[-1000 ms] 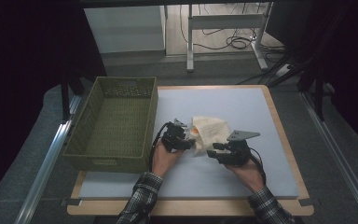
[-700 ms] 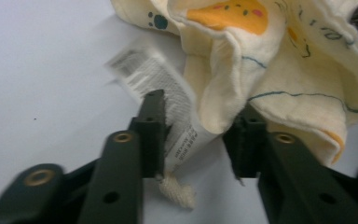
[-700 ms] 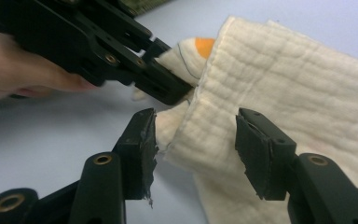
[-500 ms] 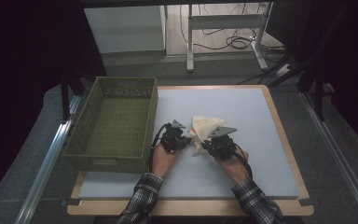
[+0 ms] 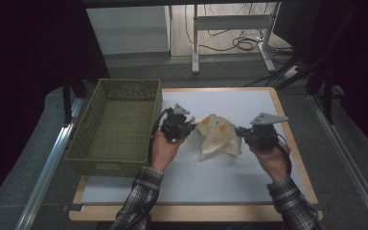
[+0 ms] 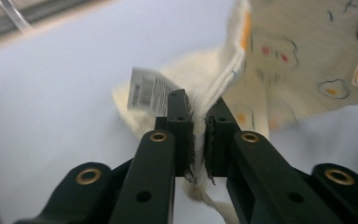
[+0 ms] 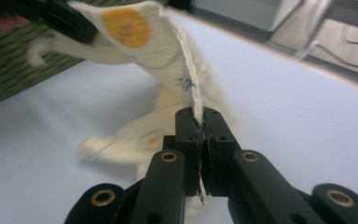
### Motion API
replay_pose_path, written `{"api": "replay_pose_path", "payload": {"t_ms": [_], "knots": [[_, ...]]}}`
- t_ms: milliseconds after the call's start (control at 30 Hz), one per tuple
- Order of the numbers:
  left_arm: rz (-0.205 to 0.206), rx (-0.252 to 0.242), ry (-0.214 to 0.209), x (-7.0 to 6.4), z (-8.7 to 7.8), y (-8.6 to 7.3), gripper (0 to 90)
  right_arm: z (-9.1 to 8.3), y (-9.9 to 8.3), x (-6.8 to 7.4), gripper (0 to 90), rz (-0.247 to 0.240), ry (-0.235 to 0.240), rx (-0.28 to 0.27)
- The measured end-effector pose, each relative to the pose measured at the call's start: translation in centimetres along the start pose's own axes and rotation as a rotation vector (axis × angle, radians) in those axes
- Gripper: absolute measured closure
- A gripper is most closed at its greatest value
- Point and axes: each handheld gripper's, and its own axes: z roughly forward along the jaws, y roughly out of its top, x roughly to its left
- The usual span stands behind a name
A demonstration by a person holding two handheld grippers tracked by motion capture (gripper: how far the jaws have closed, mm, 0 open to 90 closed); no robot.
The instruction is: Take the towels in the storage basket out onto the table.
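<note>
A cream cloth (image 5: pixel 216 136) at frame centre is pinched at its edges by the L gripper (image 5: pixel 188 127) and R gripper (image 5: pixel 239 131). Both pairs of jaws are pressed together on the fabric. A green basket (image 5: pixel 96 152) is seen at centre left.

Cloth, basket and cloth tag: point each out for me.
cloth (image 5: pixel 215 136), high view, middle of its printed face
basket (image 5: pixel 124 165), high view, near rim
tag (image 6: pixel 147 93), left gripper view, its barcode

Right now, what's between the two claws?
In the high view, the cream printed cloth spans the gap between left claw and right claw; each claw is shut on one of its edges, above the pale blue table mat.
</note>
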Motion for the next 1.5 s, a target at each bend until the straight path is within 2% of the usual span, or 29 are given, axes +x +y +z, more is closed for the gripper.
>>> {"api": "replay_pose_path", "payload": {"t_ms": [33, 67, 100, 133, 167, 200, 267, 333, 400, 500, 533, 567, 633, 700, 767, 800, 833, 933, 967, 1067, 1167, 1233, 1267, 1300, 1433, 1500], "knots": [[-0.001, 0.004, 0.023, 0.5, 0.5, 1.4, 80.3, -0.1, 0.5, -0.9, 86.2, 0.008, -0.017, 0.0], [-0.001, 0.004, 0.023, 0.5, 0.5, 1.4, 73.8, -0.1, 0.5, -0.9, 86.2, 0.008, -0.017, 0.0], [-0.022, 0.08, 0.113, 1.9, 2.4, 3.8, 60.4, 0.5, 1.3, -2.9, 84.3, 0.038, -0.064, 0.007], [-0.042, 0.12, 0.146, 2.4, 3.3, 4.4, 50.7, 1.0, 1.4, -4.1, 77.6, 0.067, -0.086, 0.016], [-0.042, 0.12, 0.146, 2.4, 3.3, 4.4, 45.9, 1.4, 1.3, -5.2, 69.2, 0.095, -0.123, 0.027], [-0.041, 0.143, 0.194, 2.8, 4.2, 4.9, 39.9, 1.6, 1.1, -6.1, 68.9, 0.113, -0.158, 0.049], [-0.042, 0.115, 0.167, 2.7, 4.1, 4.7, 34.5, 1.2, 0.4, -7.2, 66.7, 0.132, -0.168, 0.058], [-0.034, 0.114, 0.15, 2.3, 4.0, 4.1, 30.0, 0.5, -0.4, -7.8, 65.1, 0.139, -0.17, 0.052], [-0.032, 0.122, 0.134, 1.9, 4.0, 3.3, 28.2, 0.2, -1.1, -8.0, 64.1, 0.155, -0.151, 0.058], [-0.03, 0.118, 0.122, 1.5, 3.8, 2.6, 26.6, 0.1, -2.1, -7.3, 63.5, 0.145, -0.118, 0.076], [-0.019, 0.124, 0.106, 1.1, 3.7, 1.8, 26.6, 0.1, -2.4, -6.9, 63.5, 0.142, -0.096, 0.075], [-0.019, 0.124, 0.106, 1.1, 3.7, 1.8, 26.7, 0.1, -2.4, -6.9, 63.5, 0.142, -0.096, 0.075], [-0.015, 0.136, 0.081, 0.7, 3.8, 0.5, 28.0, 0.2, -3.2, -5.7, 64.0, 0.147, -0.025, 0.081], [-0.028, 0.135, 0.062, 0.6, 4.1, -0.4, 29.6, 0.6, -3.7, -4.8, 64.4, 0.147, 0.013, 0.087], [-0.034, 0.14, 0.06, 0.6, 4.5, -1.2, 31.3, 1.1, -4.1, -3.7, 66.0, 0.141, 0.048, 0.096], [-0.034, 0.14, 0.06, 0.6, 4.5, -1.2, 32.3, 1.1, -4.1, -3.7, 66.0, 0.141, 0.048, 0.096], [-0.05, 0.143, 0.057, 0.6, 4.9, -2.0, 32.9, 2.1, -4.7, -2.5, 67.6, 0.123, 0.09, 0.108], [-0.064, 0.143, 0.053, 0.5, 5.4, -2.6, 33.0, 3.0, -5.1, -1.6, 68.0, 0.117, 0.121, 0.12], [-0.065, 0.144, 0.052, 0.4, 5.6, -2.9, 32.7, 4.5, -5.6, -0.5, 67.9, 0.088, 0.143, 0.147], [-0.075, 0.13, 0.054, 0.1, 5.9, -3.5, 31.2, 6.2, -6.2, 0.3, 65.4, 0.056, 0.145, 0.163], [-0.078, 0.127, 0.049, 0.1, 6.1, -3.9, 30.4, 7.8, -6.7, 0.9, 64.5, -0.004, 0.106, 0.188], [-0.076, 0.126, 0.044, 0.0, 6.3, -4.4, 30.4, 8.2, -7.0, 1.4, 71.9, -0.038, 0.074, 0.177], [-0.076, 0.124, 0.041, 0.0, 6.3, -4.5, 30.6, 8.1, -7.0, 1.5, 82.2, -0.037, 0.062, 0.179], [-0.079, 0.123, 0.04, -0.1, 6.4, -4.6, 30.9, 8.0, -6.9, 1.5, 87.5, -0.033, 0.052, 0.185], [-0.066, 0.109, 0.034, -0.3, 6.3, -5.0, 34.0, 6.9, -6.9, 0.9, 89.0, -0.001, 0.073, 0.209], [-0.061, 0.111, 0.034, -0.4, 6.3, -5.0, 35.4, 5.5, -6.9, 0.3, 89.0, 0.019, 0.073, 0.194]]}}
